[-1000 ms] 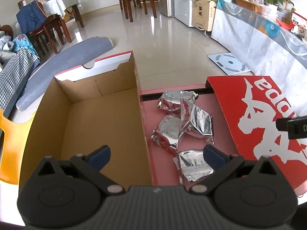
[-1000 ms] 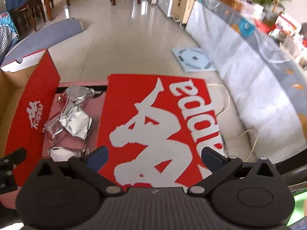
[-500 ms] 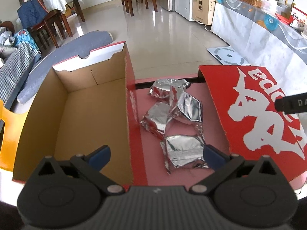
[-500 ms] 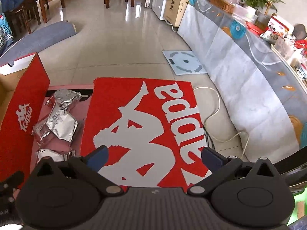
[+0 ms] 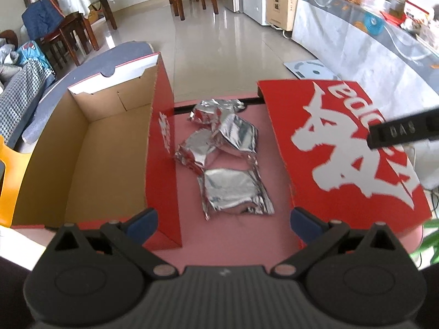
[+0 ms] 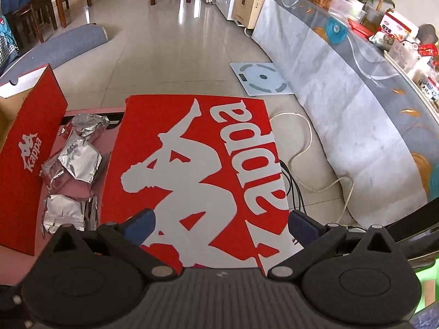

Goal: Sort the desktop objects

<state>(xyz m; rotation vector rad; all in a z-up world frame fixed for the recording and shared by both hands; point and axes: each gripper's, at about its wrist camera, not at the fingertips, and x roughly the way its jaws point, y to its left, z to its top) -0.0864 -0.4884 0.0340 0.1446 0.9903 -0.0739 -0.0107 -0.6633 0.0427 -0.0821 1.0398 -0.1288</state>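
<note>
Crumpled silver foil packets (image 5: 219, 148) lie mid-frame on the pink tabletop (image 5: 233, 244), partly overlapping, between open red cardboard box (image 5: 90, 148) and red lid (image 5: 343, 148); left gripper (image 5: 223, 220) and right gripper (image 6: 221, 220) gape empty.

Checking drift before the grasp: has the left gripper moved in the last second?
Yes. The left gripper has pulled back: the foil packets and open shoebox sit farther ahead, with more pink tabletop visible.
</note>
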